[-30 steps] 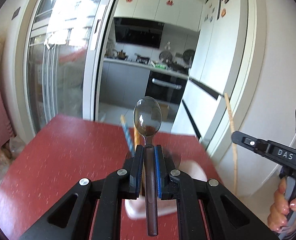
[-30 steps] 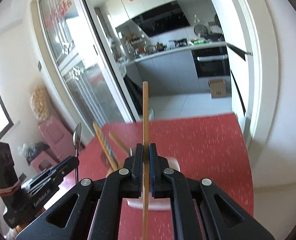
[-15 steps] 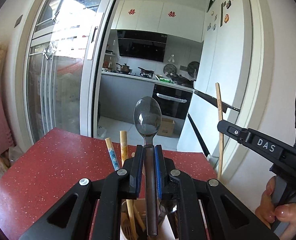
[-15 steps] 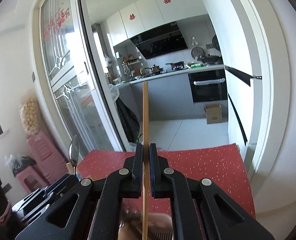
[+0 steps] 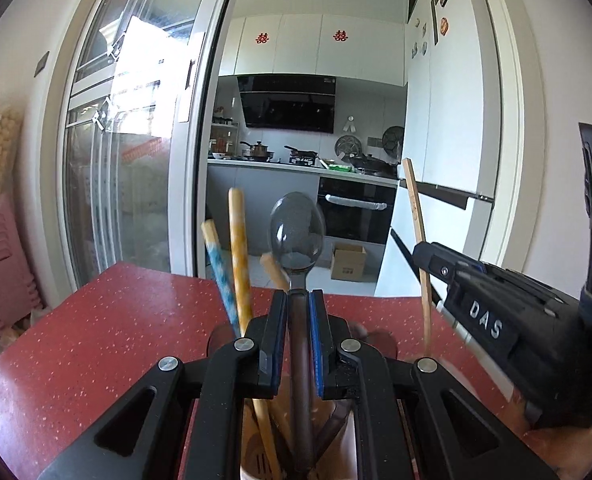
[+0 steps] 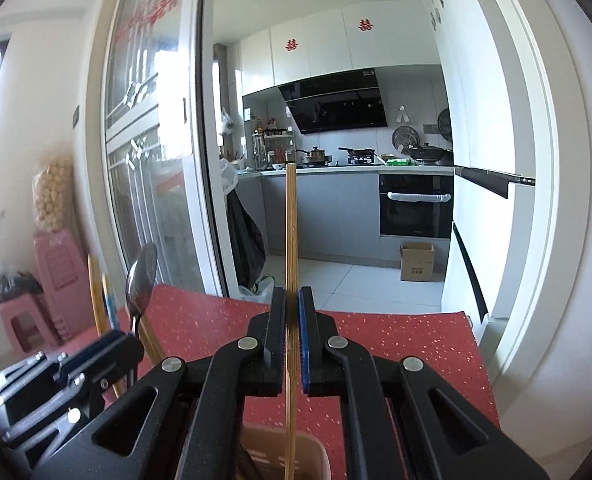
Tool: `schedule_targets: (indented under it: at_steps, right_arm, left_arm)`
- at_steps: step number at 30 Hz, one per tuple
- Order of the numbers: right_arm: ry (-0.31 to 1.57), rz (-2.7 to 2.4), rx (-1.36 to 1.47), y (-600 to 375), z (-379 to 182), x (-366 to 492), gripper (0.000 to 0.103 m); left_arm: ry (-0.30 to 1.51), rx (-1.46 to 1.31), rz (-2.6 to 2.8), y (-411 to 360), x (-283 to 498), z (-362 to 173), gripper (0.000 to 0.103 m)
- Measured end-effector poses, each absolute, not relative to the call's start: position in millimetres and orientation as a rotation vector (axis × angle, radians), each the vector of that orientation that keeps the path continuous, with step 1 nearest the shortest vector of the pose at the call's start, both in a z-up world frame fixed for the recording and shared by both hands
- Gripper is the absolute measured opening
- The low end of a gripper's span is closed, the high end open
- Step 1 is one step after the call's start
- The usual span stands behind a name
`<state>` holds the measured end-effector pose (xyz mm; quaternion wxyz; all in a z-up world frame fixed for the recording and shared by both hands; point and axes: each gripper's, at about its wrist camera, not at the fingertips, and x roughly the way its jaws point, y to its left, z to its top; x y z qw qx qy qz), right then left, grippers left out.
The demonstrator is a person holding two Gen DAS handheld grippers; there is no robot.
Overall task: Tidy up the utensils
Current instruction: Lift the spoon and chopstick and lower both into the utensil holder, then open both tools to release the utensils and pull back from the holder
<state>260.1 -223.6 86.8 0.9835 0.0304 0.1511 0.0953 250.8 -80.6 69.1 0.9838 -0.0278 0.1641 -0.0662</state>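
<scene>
My left gripper (image 5: 298, 296) is shut on the handle of a metal spoon (image 5: 296, 232), held upright with its bowl on top and its lower end down in a beige utensil holder (image 5: 252, 468). My right gripper (image 6: 292, 294) is shut on a wooden chopstick (image 6: 291, 220), upright, its lower end inside the same holder (image 6: 316, 456). Blue-patterned (image 5: 220, 272) and yellow-patterned (image 5: 238, 248) utensil handles stand in the holder. In the left wrist view the right gripper (image 5: 420, 250) with its chopstick (image 5: 414, 208) shows at right; in the right wrist view the left gripper (image 6: 132, 344) with the spoon (image 6: 140, 280) shows at left.
The holder stands on a red speckled table (image 5: 96, 340), whose far edge (image 6: 376, 310) faces an open kitchen doorway. A sliding glass door (image 5: 128, 160) is at left, a white fridge (image 5: 448, 160) at right. Pink stools (image 6: 44, 304) stand beside the table.
Both grippers have sunk toward the holder and levelled off, so the table has dropped low in both views. The spoon and the chopstick now reach down into the holder.
</scene>
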Motion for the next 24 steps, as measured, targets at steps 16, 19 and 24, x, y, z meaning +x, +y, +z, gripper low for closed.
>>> schedule_targets:
  at_steps: [16,19,24]
  right_arm:
    - [0.348,0.248,-0.019,-212.3,65.3,233.4,0.006]
    - [0.363,0.258,-0.018,-211.0,66.9,232.5,0.006]
    - [0.404,0.28,0.002,-210.0,71.9,234.7,0.007]
  left_arm:
    - [0.386,-0.011,-0.111,-79.5,236.8,61.5,0.041]
    - [0.395,0.001,-0.108,-77.1,232.4,65.3,0.041]
    - [0.429,0.009,-0.105,-75.7,227.9,67.4,0.041]
